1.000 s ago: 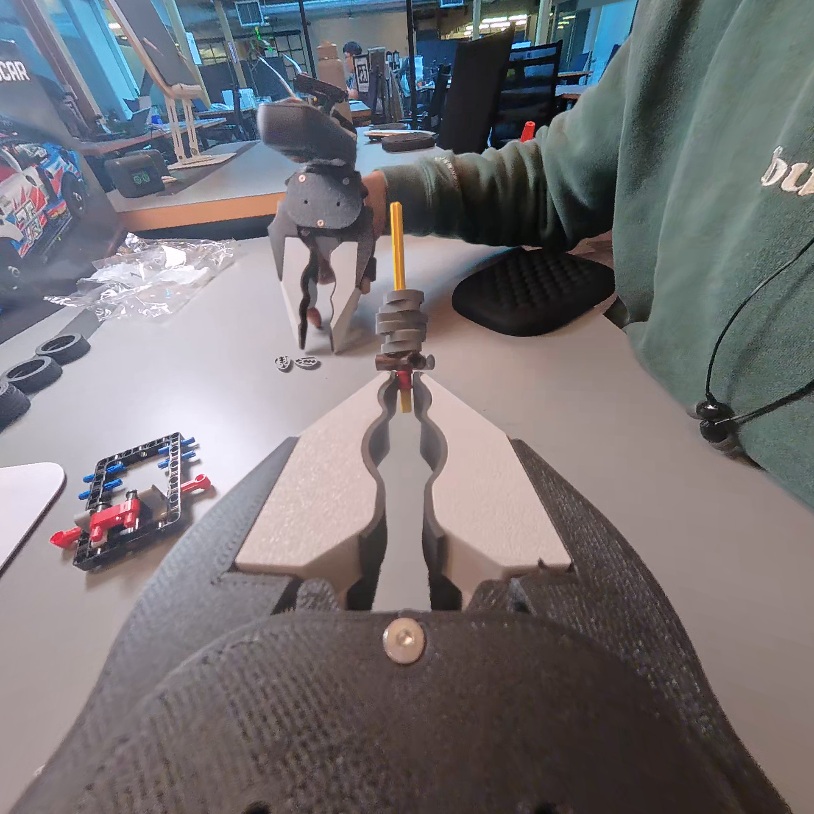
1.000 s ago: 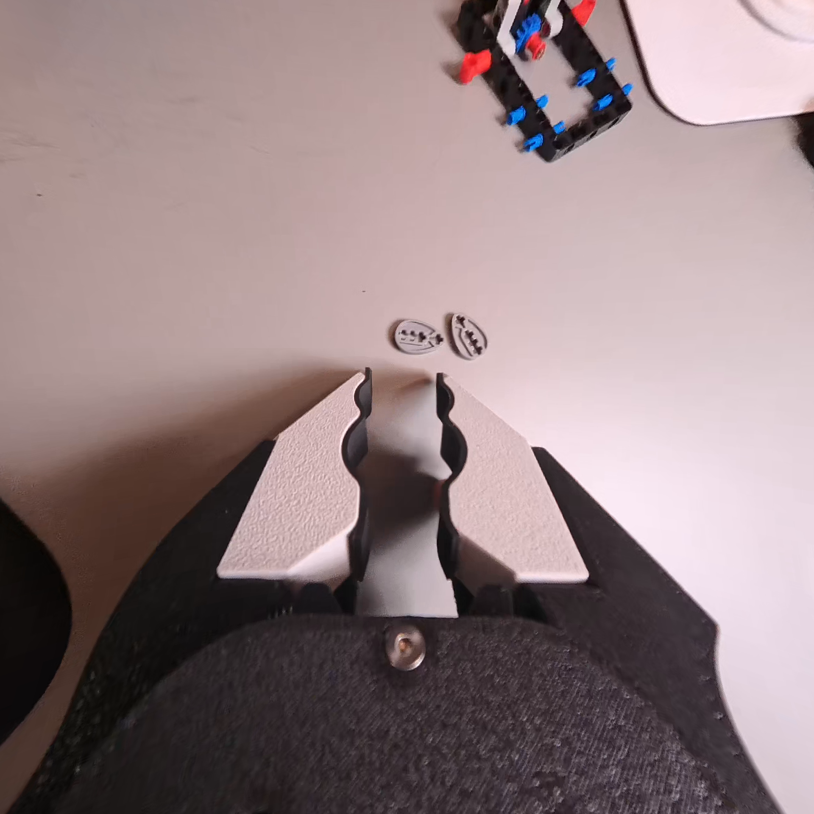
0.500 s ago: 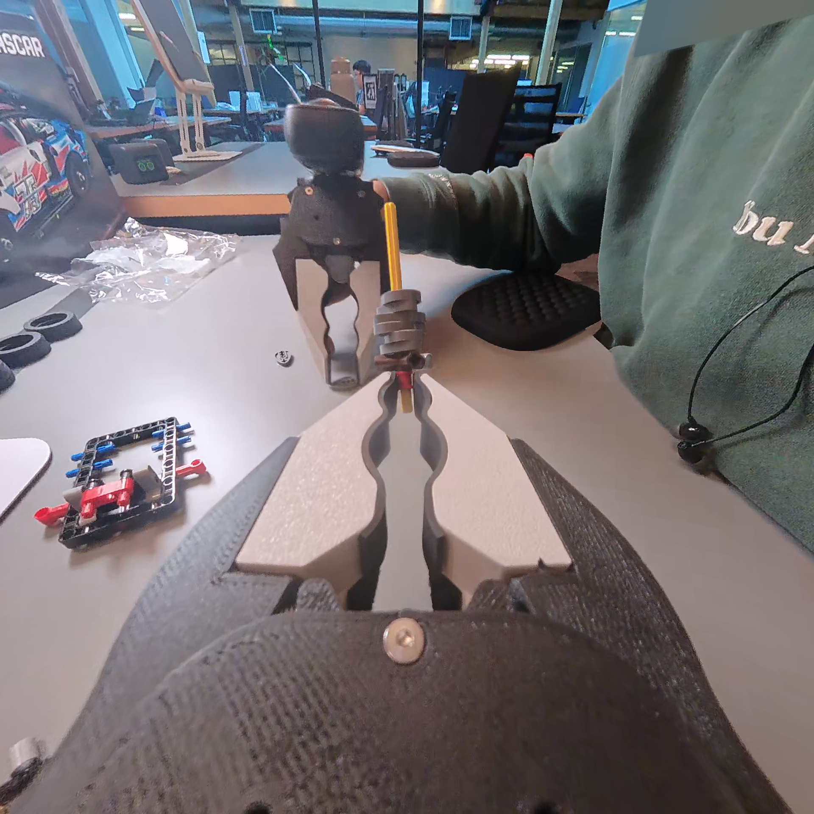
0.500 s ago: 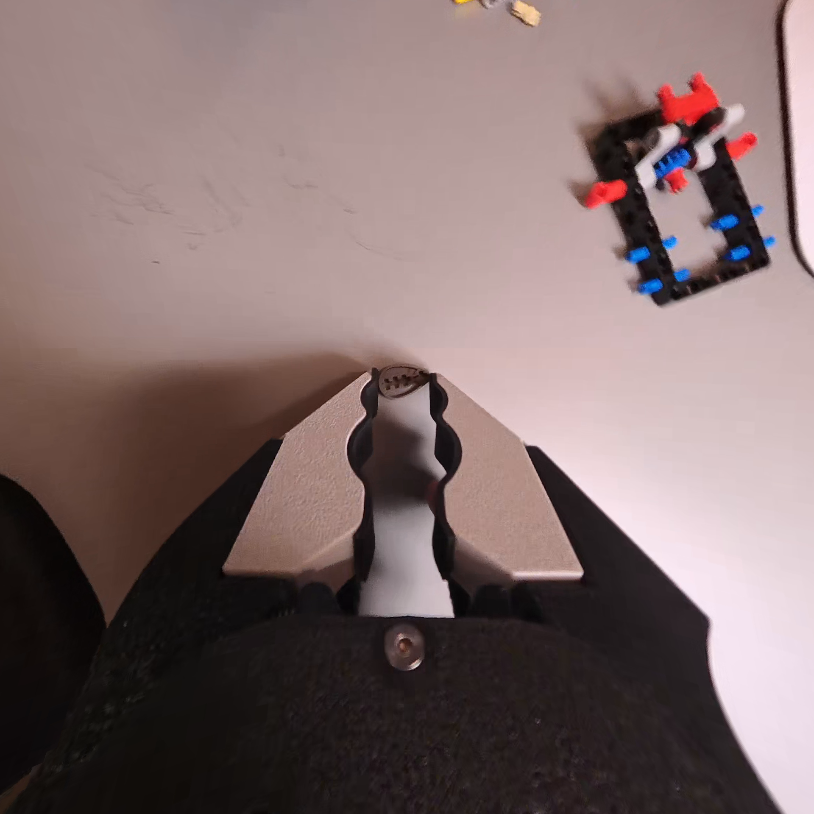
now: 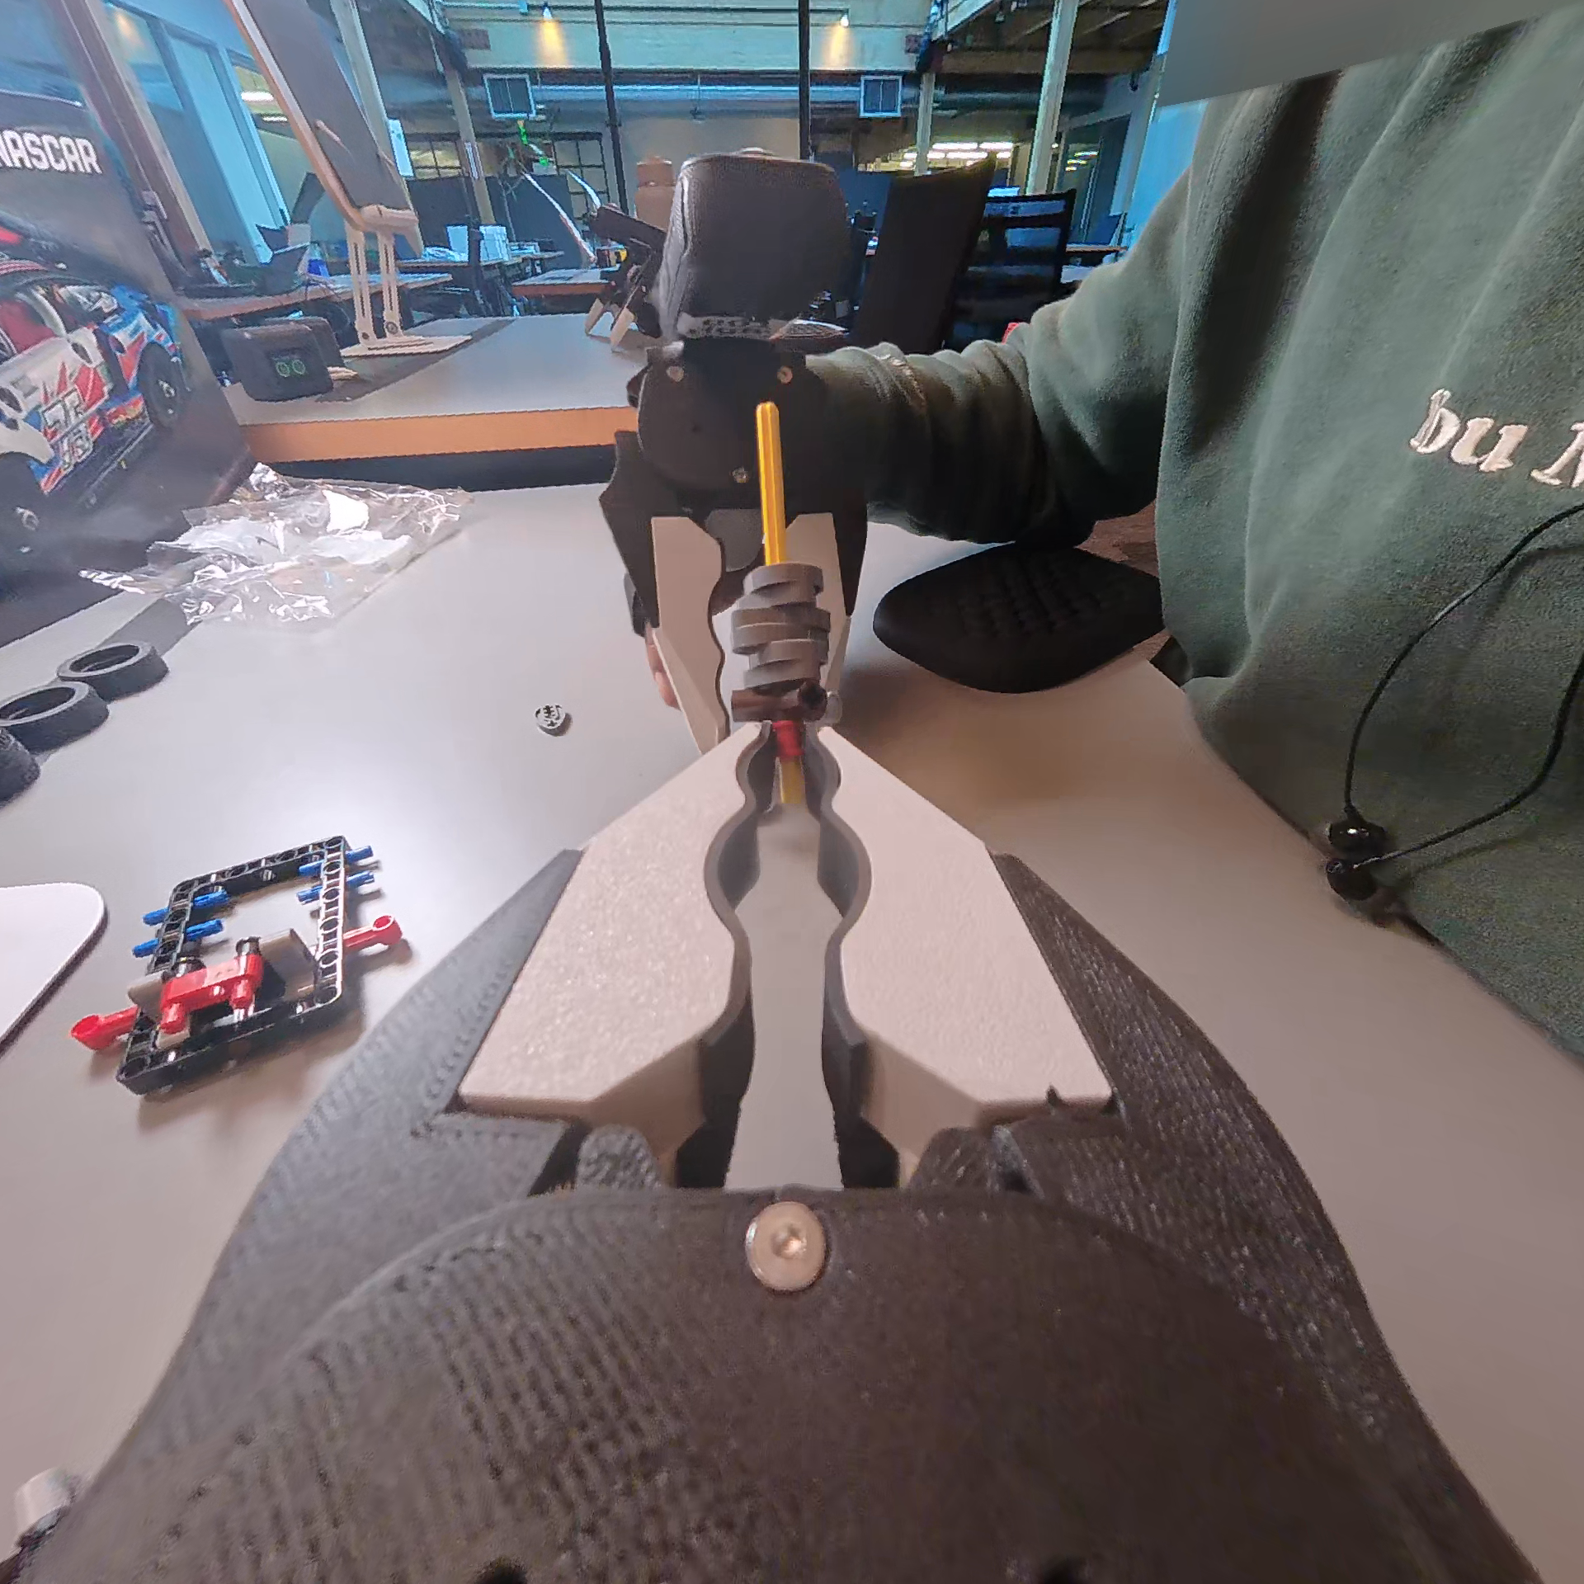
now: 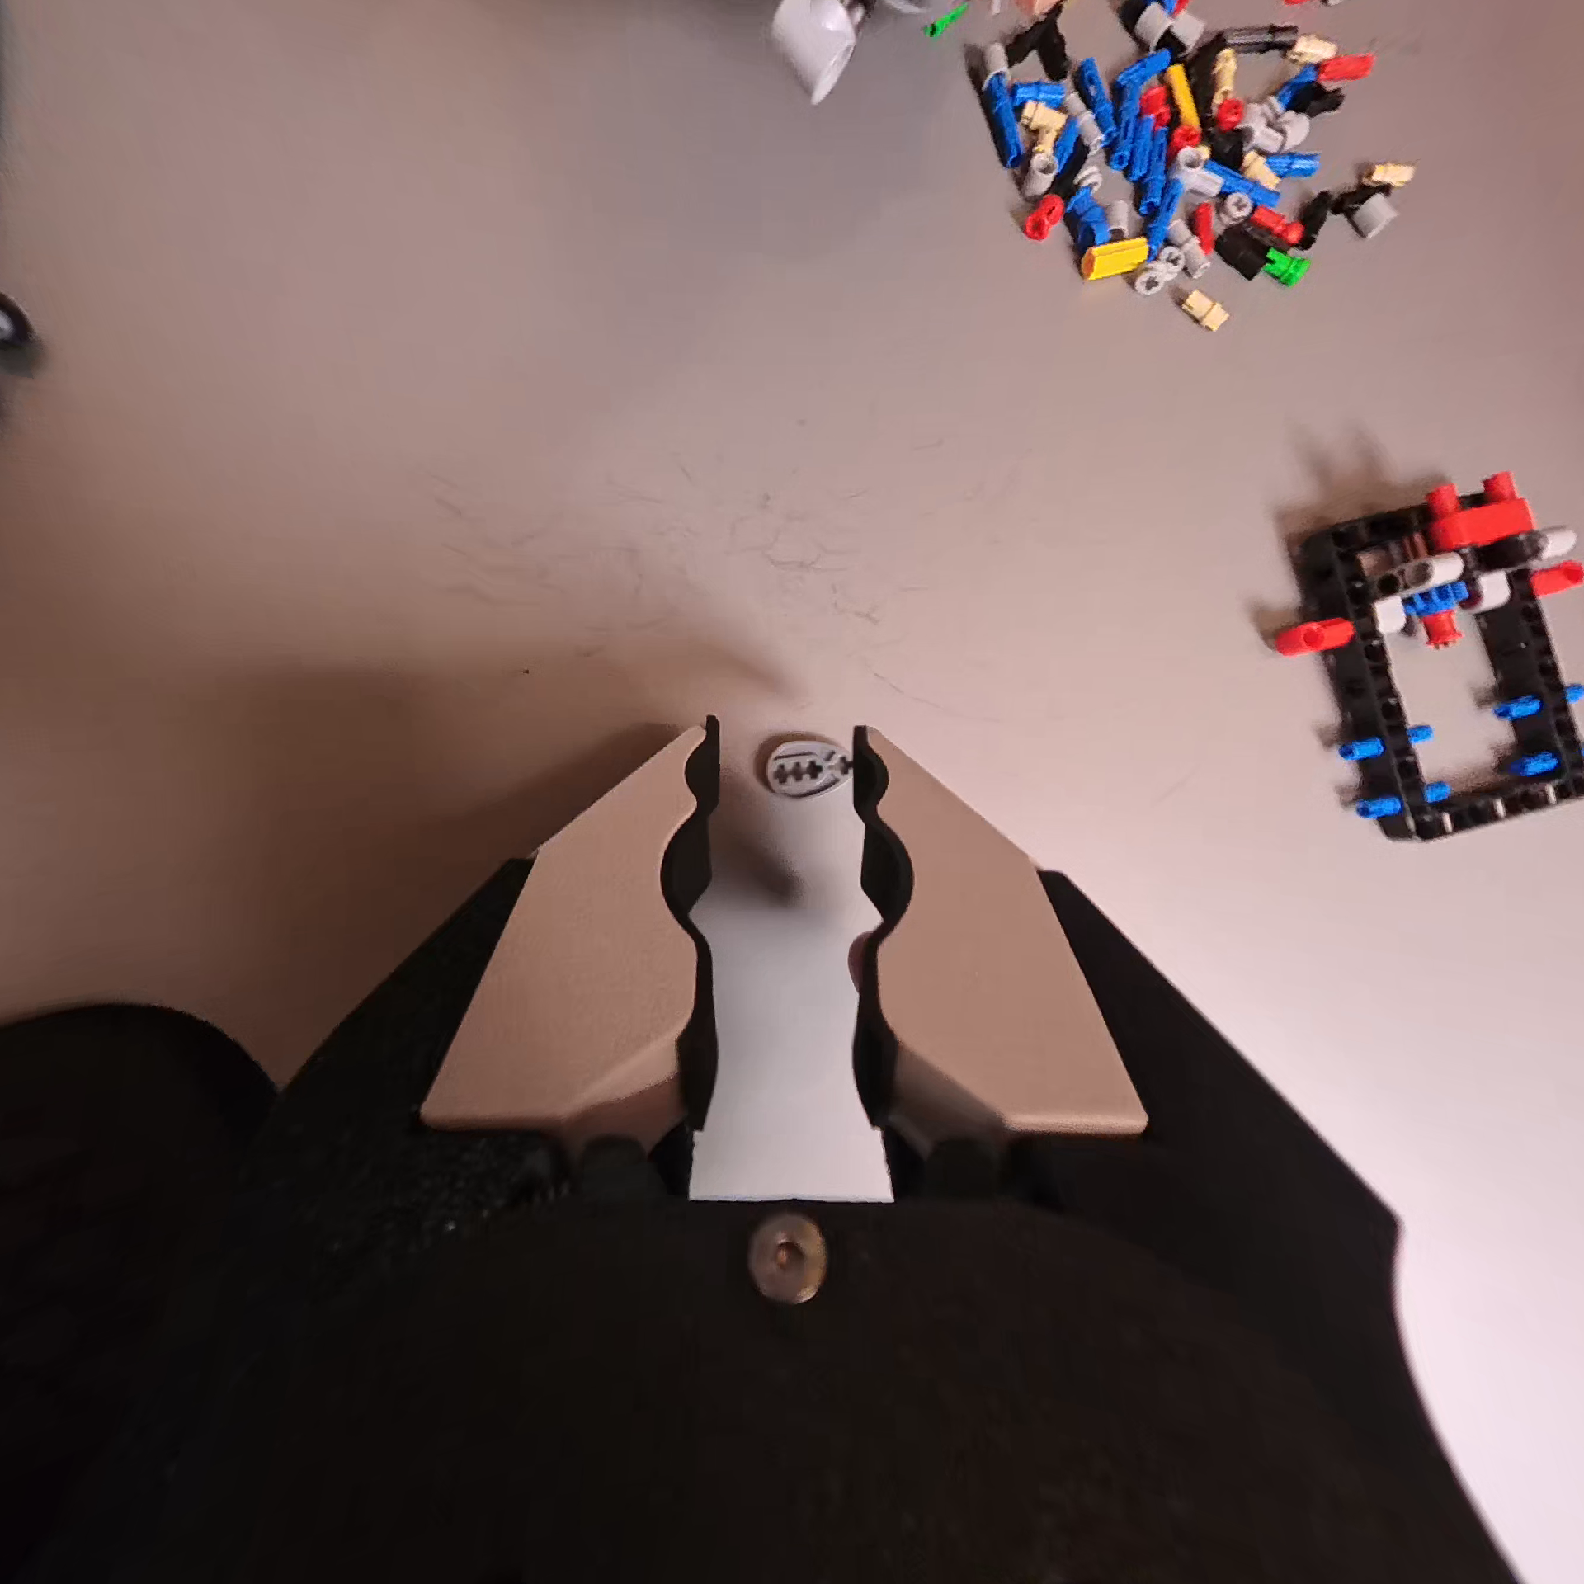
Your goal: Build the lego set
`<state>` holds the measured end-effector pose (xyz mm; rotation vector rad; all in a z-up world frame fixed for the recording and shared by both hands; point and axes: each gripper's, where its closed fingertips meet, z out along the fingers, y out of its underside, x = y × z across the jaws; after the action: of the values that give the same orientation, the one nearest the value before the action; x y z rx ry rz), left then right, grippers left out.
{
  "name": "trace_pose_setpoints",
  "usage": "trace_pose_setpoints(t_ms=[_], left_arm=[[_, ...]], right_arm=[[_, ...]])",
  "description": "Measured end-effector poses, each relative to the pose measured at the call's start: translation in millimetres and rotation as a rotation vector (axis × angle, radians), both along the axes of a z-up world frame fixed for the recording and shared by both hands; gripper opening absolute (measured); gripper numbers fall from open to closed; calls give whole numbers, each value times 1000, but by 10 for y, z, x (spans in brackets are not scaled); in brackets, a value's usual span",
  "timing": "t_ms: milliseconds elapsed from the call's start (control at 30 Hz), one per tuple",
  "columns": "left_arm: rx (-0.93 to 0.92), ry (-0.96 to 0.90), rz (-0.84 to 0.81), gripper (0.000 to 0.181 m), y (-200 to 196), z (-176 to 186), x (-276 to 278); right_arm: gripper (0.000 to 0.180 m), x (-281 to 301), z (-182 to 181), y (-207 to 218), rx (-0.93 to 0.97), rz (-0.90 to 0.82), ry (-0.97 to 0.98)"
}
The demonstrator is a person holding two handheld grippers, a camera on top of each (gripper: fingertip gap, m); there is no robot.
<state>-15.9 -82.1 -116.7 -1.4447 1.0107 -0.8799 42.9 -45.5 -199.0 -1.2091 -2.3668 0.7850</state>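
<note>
While left hand-held gripper clamps yellow axle, right hand-held gripper gapes around grey cam.

The left wrist view is taken low over the desk, facing level along its tongs toward the person. The right wrist view is aimed steeply down from close above. The black frame is shared by both.

Green sweatshirt sleeve; black gripper, beige fingers.
</note>
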Motion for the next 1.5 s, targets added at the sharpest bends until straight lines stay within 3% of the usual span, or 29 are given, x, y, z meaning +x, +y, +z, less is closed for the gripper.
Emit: trace_pose_setpoints(t_ms=[33, 267, 767, 1133, 1267, 1400, 1500], left_arm=[[-2, -2, 3, 5, 5, 1, -5], [-23, -8, 37, 4, 71, -30, -55], [-22, -8, 69, 5, 108, -7, -132], [-30, -12, 78, 5, 121, -15, -196], [-37, -10, 74, 5, 122, -37, -186], [-35, -23, 54, 5, 93, -18, -159], [-3, -62, 22, 5, 33, 81, -134]], right_arm=[[29, 18, 9, 0, -11, -23, 1], [32, 155, -90, 2, -39, -167, -77], [32, -159, -154, 74, -11, -114, -167], [14, 172, -176, -408, -47, 190, -260], [17, 257, -119, -274, -44, 90, -225], [29, 86, -83, -99, -92, -176, -149], [37, 39, -165, -109, -89, -227, -126]])
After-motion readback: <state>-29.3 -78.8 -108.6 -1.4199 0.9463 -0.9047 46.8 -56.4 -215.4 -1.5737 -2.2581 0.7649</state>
